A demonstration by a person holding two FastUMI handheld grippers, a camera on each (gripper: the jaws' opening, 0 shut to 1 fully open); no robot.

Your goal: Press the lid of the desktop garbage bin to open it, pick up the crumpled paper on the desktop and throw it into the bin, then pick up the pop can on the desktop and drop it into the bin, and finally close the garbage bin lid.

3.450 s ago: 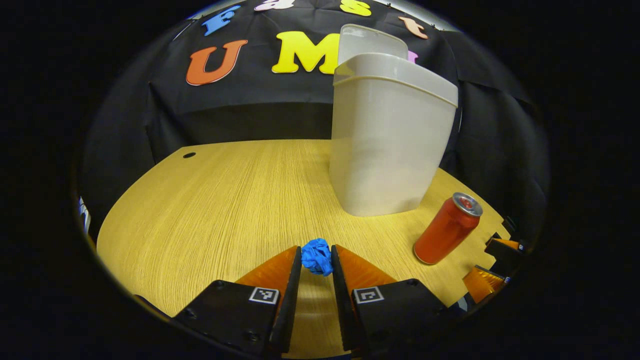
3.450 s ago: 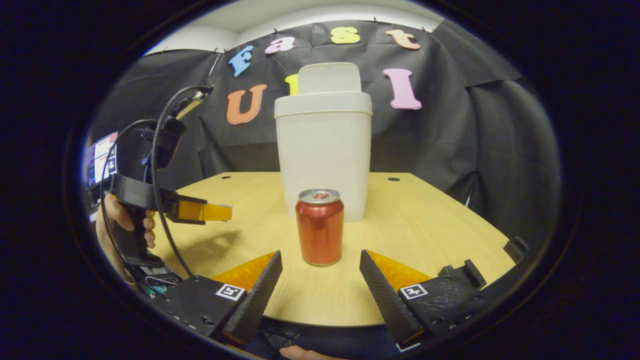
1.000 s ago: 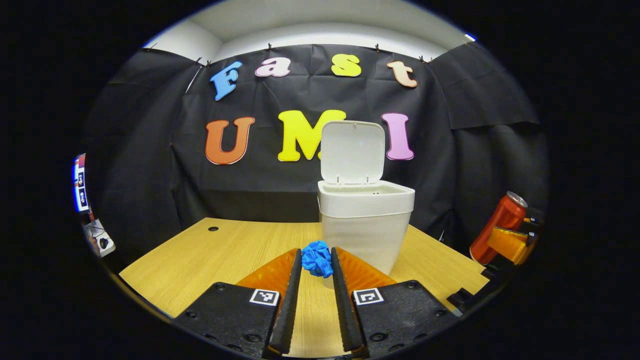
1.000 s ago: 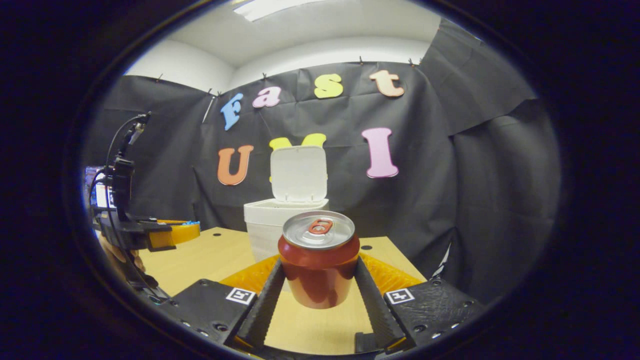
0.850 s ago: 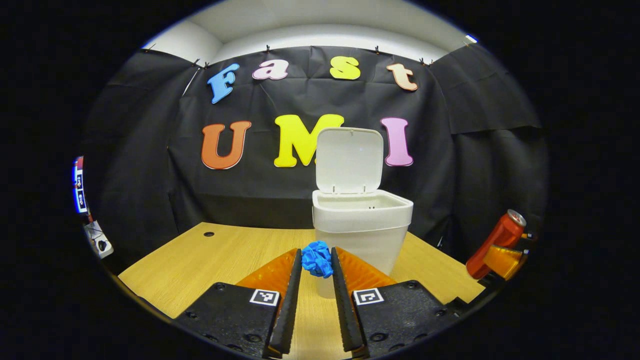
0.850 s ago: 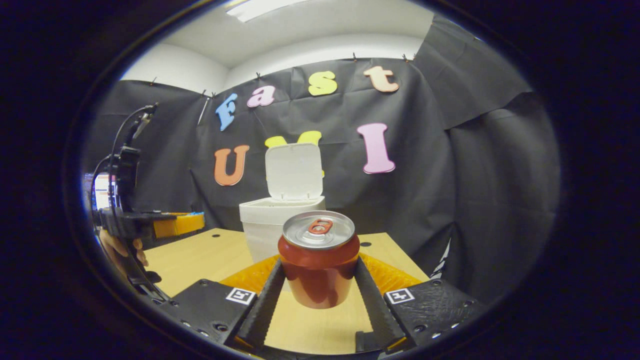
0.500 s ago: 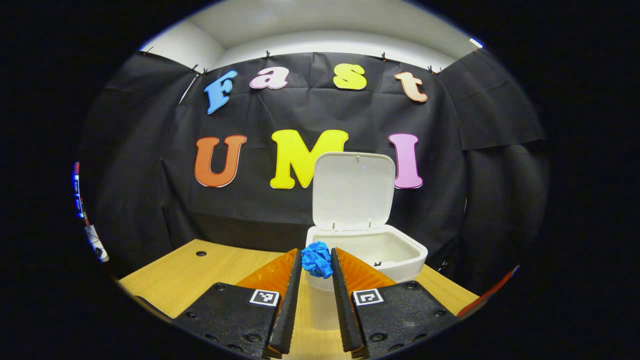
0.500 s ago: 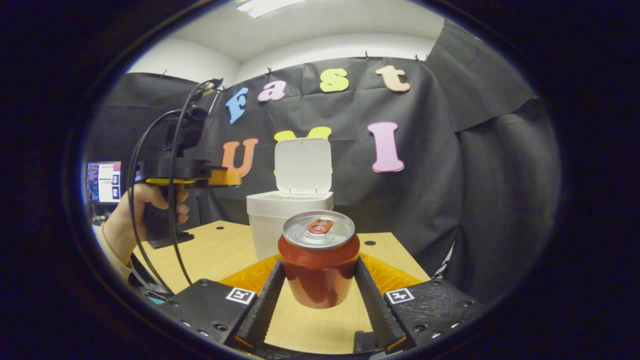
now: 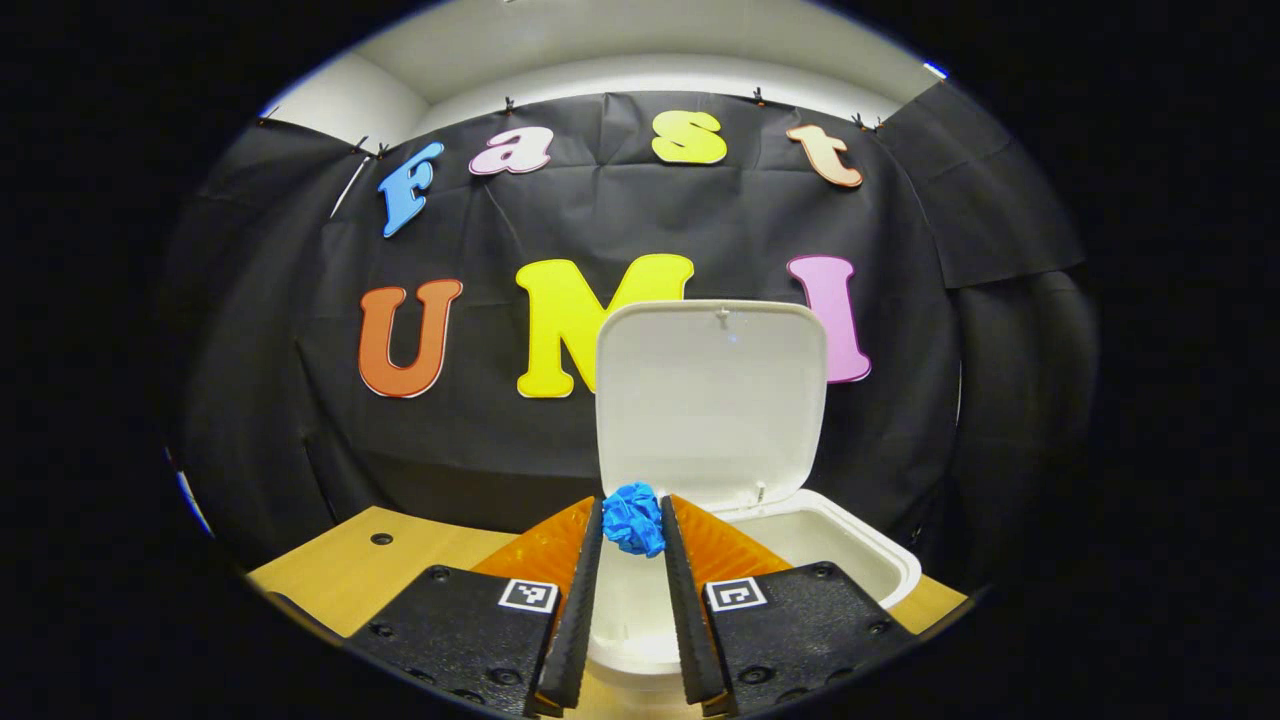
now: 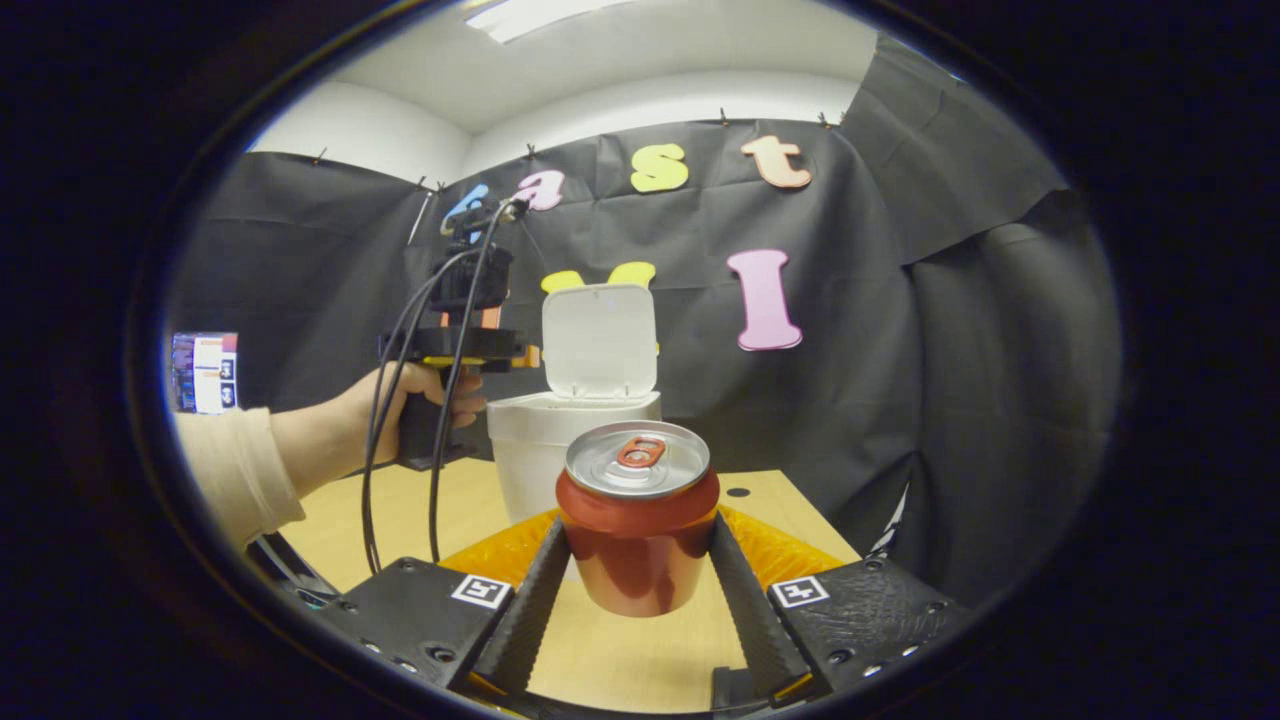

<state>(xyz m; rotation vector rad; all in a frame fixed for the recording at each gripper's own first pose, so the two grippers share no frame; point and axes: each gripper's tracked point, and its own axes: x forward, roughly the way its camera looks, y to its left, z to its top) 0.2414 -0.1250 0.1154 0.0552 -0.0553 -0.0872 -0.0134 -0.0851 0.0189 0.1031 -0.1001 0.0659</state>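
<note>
Left gripper view: at bottom centre, the left gripper is pinching the blue paper between both fingers. Just beyond it, at lower right, the bin is standing with its mouth open and its lid upright behind. The paper is hanging at the near rim, so the release would go best once it is carried further in over the opening.

Right gripper view: at bottom centre, the right gripper is clamping the red can upright. At left of centre, a hand is holding the other gripper beside the bin. The can should wait well clear.
</note>
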